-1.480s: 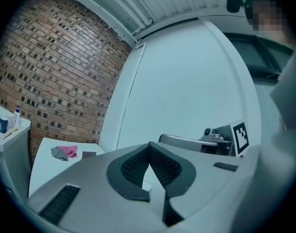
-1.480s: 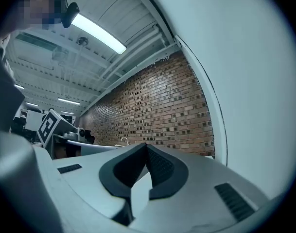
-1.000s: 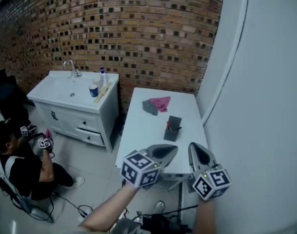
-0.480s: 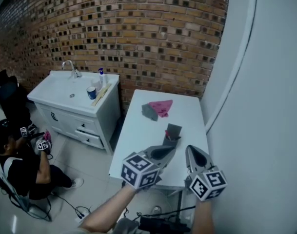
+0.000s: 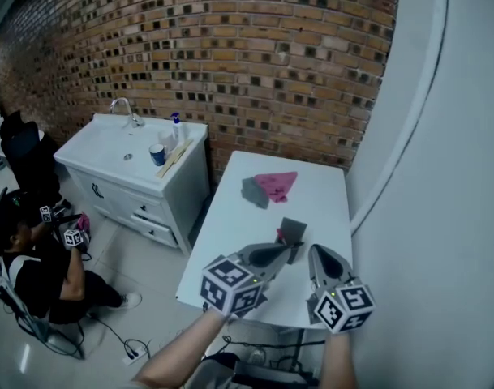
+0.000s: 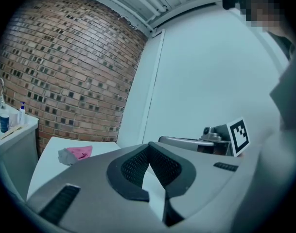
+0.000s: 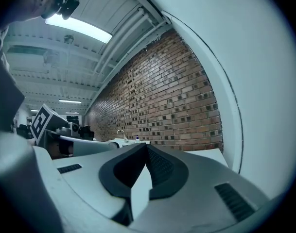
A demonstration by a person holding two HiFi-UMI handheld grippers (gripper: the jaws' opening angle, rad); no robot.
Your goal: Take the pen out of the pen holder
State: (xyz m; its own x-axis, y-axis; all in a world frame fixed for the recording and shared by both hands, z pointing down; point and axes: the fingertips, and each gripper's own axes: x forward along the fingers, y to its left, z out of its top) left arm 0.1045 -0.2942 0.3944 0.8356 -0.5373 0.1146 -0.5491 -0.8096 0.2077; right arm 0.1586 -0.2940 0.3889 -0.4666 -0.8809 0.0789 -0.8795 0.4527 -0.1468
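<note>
A dark grey pen holder (image 5: 292, 230) stands on the white table (image 5: 230, 241), with a red pen (image 5: 280, 235) showing at its left rim. In the head view my left gripper (image 5: 295, 248) is shut and empty, held level, and its tip overlaps the holder's near side. My right gripper (image 5: 317, 251) hangs just right of it, also shut and empty. The holder is hidden behind the jaws in both gripper views. The left gripper (image 6: 148, 145) faces the table's far end, and the right gripper (image 7: 147, 145) faces the brick wall.
A pink cloth (image 5: 277, 185) and a grey cloth (image 5: 253, 191) lie at the table's far end. A white sink cabinet (image 5: 125, 156) stands to the left, a person (image 5: 36, 266) sits on the floor beyond it, and a white wall (image 5: 441, 217) runs along the table's right side.
Both grippers have moved forward towards the table, and the holder has come nearer in the view. The left gripper's tip now overlaps the holder. Both stay shut.
</note>
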